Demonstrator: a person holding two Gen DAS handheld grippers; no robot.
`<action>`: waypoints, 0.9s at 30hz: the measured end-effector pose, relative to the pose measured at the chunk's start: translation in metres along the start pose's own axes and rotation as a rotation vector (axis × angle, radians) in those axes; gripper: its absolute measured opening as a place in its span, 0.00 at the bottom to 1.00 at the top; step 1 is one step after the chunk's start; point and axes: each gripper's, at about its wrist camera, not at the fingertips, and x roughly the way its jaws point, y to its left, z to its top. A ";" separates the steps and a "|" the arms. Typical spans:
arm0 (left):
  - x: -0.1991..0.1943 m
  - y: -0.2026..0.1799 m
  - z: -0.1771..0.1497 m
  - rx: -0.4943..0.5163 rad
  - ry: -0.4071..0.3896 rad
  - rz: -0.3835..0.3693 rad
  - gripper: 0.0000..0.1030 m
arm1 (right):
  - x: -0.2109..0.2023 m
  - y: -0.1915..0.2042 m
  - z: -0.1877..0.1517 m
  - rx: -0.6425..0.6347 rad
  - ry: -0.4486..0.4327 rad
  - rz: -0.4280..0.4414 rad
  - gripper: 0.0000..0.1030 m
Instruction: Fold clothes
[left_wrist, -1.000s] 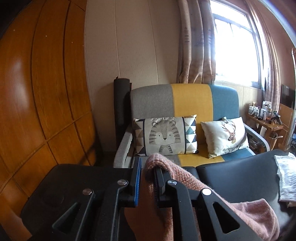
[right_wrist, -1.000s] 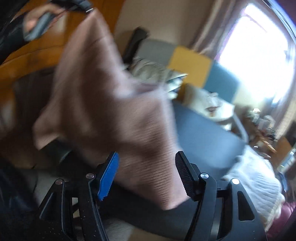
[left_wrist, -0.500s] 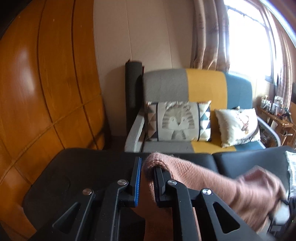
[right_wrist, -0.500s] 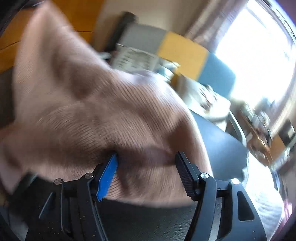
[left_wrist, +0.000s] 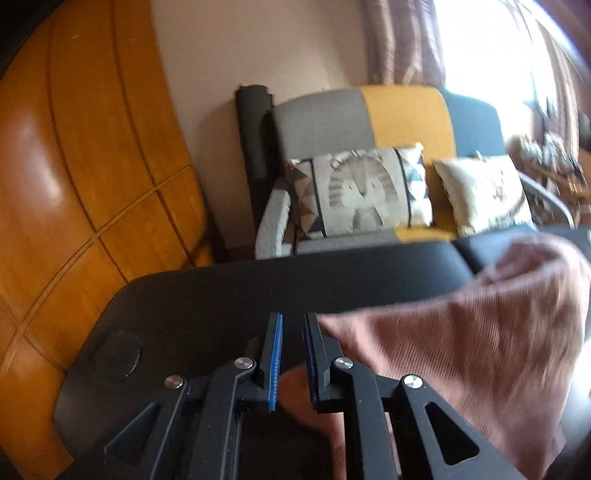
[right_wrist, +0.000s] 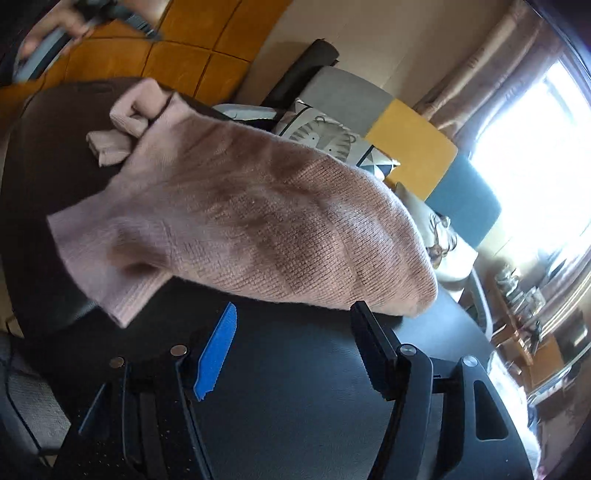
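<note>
The black padded surface (right_wrist: 314, 387) fills most of my right view, and the pink knit sweater (right_wrist: 258, 221) lies across it from the far left side toward the near right side. It is humped in the middle, not flat. I cannot say if this is a fold already made or only a loose heap.

I judge the sweater to be light, soft and a little stretchy. It will sag and follow the claw, and a thin pinch can slip off the fuzzy knit. So I prefer to take hold at a thick edge: the rounded corner (right_wrist: 413, 299) just beyond my right fingertip, or the bunched ribbed end (right_wrist: 129, 110) on the far side.

My right gripper (right_wrist: 295, 308) stands wide apart and holds nothing; the near edge of the knit is just in front of its tips.

My left gripper (left_wrist: 292, 332) has only a narrow gap. The sweater is blurred and presses against the outer side of its right finger. I cannot tell whether any cloth is pinched between the pads.
</note>
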 end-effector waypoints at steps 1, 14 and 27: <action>0.000 -0.002 -0.008 0.044 0.002 -0.006 0.12 | -0.001 0.001 0.001 0.019 0.001 0.004 0.65; 0.026 -0.092 -0.053 0.743 -0.070 -0.249 0.20 | 0.007 0.004 0.004 0.053 0.057 0.010 0.65; 0.076 -0.122 -0.090 1.165 -0.052 -0.150 0.46 | 0.018 0.001 -0.002 0.077 0.103 0.013 0.65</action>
